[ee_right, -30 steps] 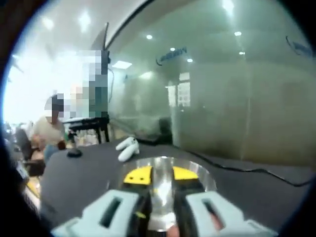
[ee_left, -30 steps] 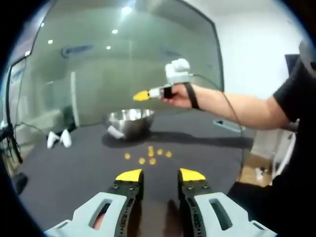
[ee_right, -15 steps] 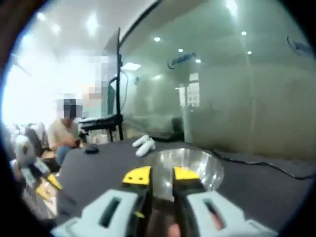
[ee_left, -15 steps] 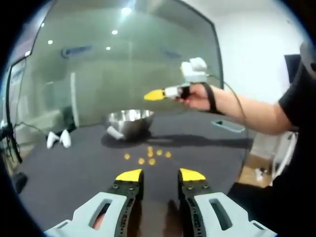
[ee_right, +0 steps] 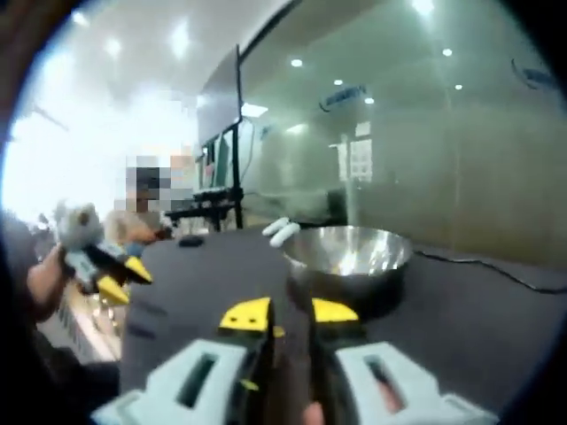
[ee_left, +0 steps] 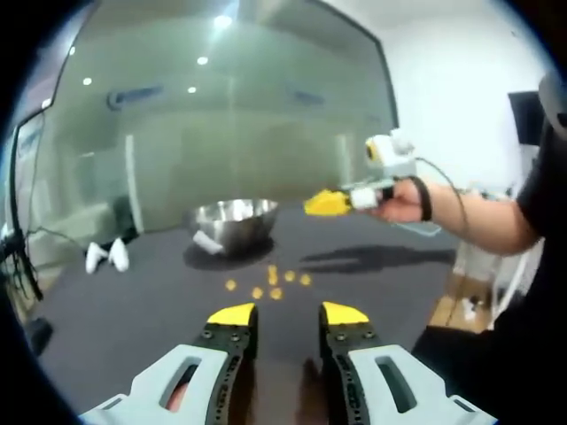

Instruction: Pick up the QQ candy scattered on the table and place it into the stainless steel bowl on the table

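Both grippers are hovering above the table (ee_left: 115, 328) with jaws slightly parted, holding nothing. The candies (ee_left: 270, 285) are lying scattered near the bowl (ee_left: 232, 220). Being small, they could slip from the jaws or get nudged away.

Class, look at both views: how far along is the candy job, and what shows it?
Done: nothing can be confirmed; the bowl's inside is not visible well enough to tell. In hand: the right tool is raised beside the bowl with nothing visible between its jaws, and the left tool is open and empty. Left: about six candies lie on the table before the bowl.
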